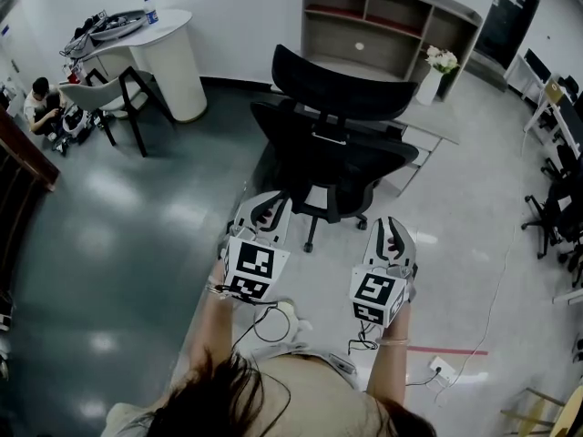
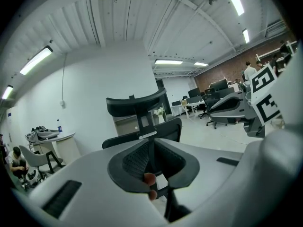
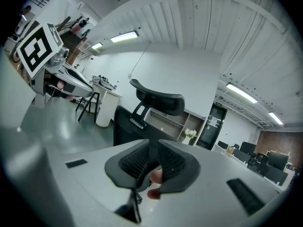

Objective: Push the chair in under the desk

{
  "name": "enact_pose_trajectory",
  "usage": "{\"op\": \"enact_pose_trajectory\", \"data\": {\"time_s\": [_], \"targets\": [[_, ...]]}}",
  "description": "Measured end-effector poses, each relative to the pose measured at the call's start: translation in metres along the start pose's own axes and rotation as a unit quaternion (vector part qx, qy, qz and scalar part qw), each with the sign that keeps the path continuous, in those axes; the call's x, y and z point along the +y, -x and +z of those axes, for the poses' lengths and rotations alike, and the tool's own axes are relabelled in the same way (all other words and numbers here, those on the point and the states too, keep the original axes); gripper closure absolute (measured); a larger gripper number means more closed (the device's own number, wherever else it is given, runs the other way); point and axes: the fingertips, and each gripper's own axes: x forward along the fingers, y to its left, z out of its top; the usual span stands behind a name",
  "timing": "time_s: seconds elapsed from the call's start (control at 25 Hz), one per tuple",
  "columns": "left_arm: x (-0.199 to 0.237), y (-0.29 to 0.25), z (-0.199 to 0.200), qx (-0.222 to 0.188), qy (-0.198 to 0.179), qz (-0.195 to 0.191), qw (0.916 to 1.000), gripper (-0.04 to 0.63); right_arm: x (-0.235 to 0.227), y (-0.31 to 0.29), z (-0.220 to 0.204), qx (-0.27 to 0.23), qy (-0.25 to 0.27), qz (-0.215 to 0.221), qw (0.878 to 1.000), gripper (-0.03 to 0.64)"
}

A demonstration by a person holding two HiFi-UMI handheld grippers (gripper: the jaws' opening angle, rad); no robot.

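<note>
Grey polished floor [image 1: 118, 208], open-plan room. Far left: a round white table [image 1: 168, 53] with a grey side chair [image 1: 109, 98] beside it is noted, well apart from the work. Left of centre: the left gripper [image 1: 264, 209] is held out level towards the chair, not touching it; in the left gripper view its jaws [image 2: 152, 174] are drawn in to a narrow slit, and nothing is held between them. Centre: the black office chair [image 1: 332, 144], the item to be moved, is set on castors with its backrest and headrest turned to the person and its seat towards the desk [image 1: 437, 126]; it is pulled out and not yet tucked under. Behind the desk a shelf unit [image 1: 383, 16] and a white vase of flowers [image 1: 437, 66] are recorded. Right of centre: the right gripper [image 1: 390, 228] is likewise short of the chair, its jaws [image 3: 154, 174] narrowed and empty. Far right: further dark chairs [image 1: 556, 208]. Handling, as judged: the step in hand is the approach; both grippers are best laid flat on the backrest at equal height, either side of its spine, and pressed evenly, so that the castors are not swung aside and the seat is steered squarely beneath the desktop.
</note>
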Motion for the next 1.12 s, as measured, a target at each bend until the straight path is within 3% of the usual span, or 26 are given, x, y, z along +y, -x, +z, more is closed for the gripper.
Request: {"op": "enact_pose_trajectory", "data": {"time_s": [0.4, 0.84, 1.12], "targets": [[-0.029, 0.035, 0.020, -0.023, 0.006, -0.010, 0.9997, 0.566, -0.010, 0.034, 0.008, -0.020, -0.017, -0.023, 0.999, 0.571], [-0.052, 0.070, 0.023, -0.033, 0.039, -0.016, 0.9986, 0.572, -0.006, 0.066, 0.005, -0.024, -0.036, -0.011, 0.999, 0.584], [-0.059, 0.085, 0.024, -0.036, 0.037, -0.013, 0.9986, 0.572, -0.008, 0.080, -0.002, -0.018, -0.046, -0.016, 0.999, 0.586]]}}
